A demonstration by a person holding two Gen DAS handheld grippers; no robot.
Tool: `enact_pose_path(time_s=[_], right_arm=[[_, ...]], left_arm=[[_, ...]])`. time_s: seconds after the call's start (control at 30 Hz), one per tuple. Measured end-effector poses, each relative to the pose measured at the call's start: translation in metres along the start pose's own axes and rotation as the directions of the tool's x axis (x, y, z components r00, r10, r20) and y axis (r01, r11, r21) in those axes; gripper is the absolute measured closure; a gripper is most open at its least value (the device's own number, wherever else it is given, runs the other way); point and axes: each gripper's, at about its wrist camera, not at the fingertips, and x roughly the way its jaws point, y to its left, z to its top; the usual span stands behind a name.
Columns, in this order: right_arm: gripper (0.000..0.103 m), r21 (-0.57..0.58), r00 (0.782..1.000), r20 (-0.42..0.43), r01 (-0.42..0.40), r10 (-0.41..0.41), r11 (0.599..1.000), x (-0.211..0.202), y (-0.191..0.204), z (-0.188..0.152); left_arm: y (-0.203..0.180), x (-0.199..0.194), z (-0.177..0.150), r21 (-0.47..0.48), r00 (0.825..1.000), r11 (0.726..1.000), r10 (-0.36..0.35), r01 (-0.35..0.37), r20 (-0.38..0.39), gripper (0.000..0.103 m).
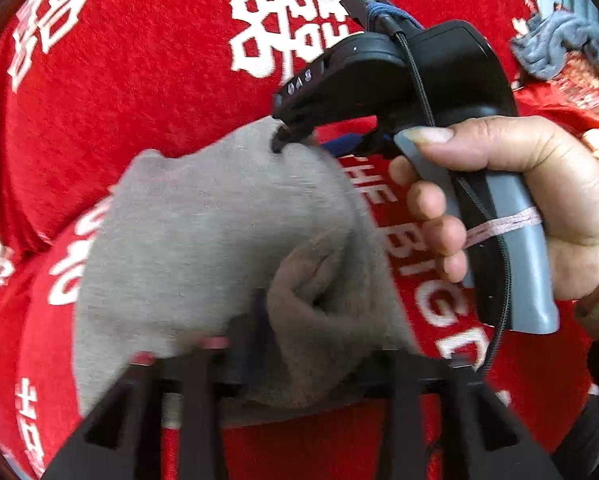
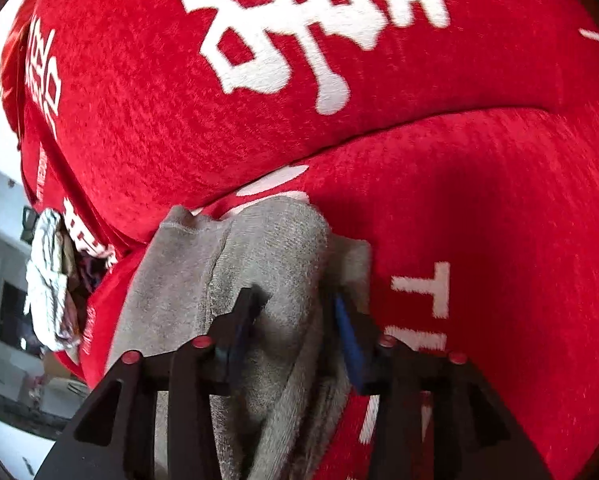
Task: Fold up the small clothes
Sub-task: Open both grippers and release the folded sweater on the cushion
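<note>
A red blanket [image 1: 147, 92] printed with white characters fills both views edge to edge. On it, from the centre down to about 6 o'clock in each view, lies the small grey garment [image 1: 219, 240], a soft fleecy knit, partly lifted and bunched.

By its look it will handle as light, limp and not slippery: it sags wherever it is unsupported and creases freely, so I judge a hem or corner the best place to take hold, not the bunched middle.

At 2 to 3 o'clock in the left wrist view the right hand [image 1: 539, 208] squeezes the handle of the right gripper [image 1: 287, 142], whose tips pinch the cloth's upper edge; its own view shows a fold of grey standing between the blue-padded jaws, nearly closed on it. The left gripper [image 1: 255, 344] has cloth draped over its jaws, and how wide they stand I cannot tell.

Motion blur smears the fabric. The garment's full outline and type are hidden under folds, and the heaps of other cloth at the rims are too small to make out
</note>
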Motion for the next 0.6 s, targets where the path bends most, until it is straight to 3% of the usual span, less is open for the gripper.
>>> enact_pose_path(time_s=[0.03,0.07,0.2,0.3,0.43,0.5,0.6], right_arm=[[0.053,0.006,1.0,0.002,0.011,-0.011,1.0,-0.004,0.0,-0.001],[0.051,0.005,1.0,0.006,0.026,-0.026,1.0,-0.009,0.0,-0.002],[0.051,-0.004,0.996,0.079,0.047,-0.047,0.999,-0.043,0.008,-0.01],[0.05,-0.08,0.989,0.145,0.031,-0.019,0.996,-0.072,0.027,-0.026],[0.05,-0.145,0.989,0.145,-0.001,0.022,0.989,-0.084,0.046,-0.045],[0.05,-0.169,0.989,0.139,-0.018,0.042,0.985,-0.087,0.056,-0.054],[0.05,-0.214,0.99,0.129,-0.035,0.064,0.976,-0.091,0.072,-0.066]], left_arm=[[0.0,-0.002,0.0,-0.006,1.0,1.0,0.01,-0.01,0.004,0.03],[0.001,-0.004,-0.001,-0.012,0.999,0.999,0.032,-0.032,0.012,0.025],[0.016,-0.021,-0.005,-0.035,0.999,0.998,-0.043,0.044,0.024,0.025],[0.035,-0.04,-0.01,-0.059,0.993,0.993,-0.098,0.102,0.066,0.025],[0.06,-0.052,-0.012,-0.099,0.989,0.987,-0.115,0.124,0.089,0.025],[0.071,-0.057,-0.014,-0.131,0.98,0.975,-0.168,0.181,0.107,0.025],[0.076,-0.069,-0.02,-0.11,0.972,0.971,-0.196,0.211,0.13,0.025]])
